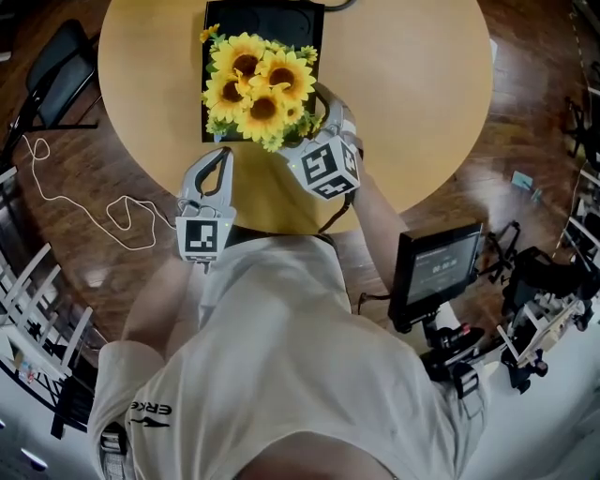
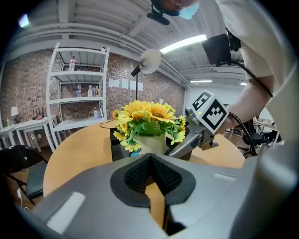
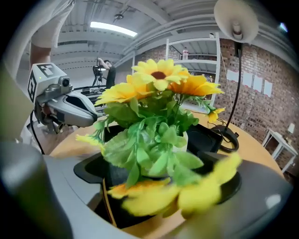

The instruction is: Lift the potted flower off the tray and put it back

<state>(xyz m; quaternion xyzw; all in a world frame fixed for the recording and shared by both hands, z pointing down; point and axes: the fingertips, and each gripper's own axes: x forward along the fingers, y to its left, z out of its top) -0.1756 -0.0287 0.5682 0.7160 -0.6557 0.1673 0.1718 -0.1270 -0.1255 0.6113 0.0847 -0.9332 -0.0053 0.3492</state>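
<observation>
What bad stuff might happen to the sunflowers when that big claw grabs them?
1. The open right gripper has leaves and a low yellow bloom between its jaws. Closing now might pinch those instead of the white pot.
2. If it catches only foliage, lifting might tip the potted flower over on the black tray, or it might slip out.

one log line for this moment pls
right gripper: open, potted flower leaves between jaws | left gripper: shut, empty, near tray edge | potted flower: on tray, on table
</observation>
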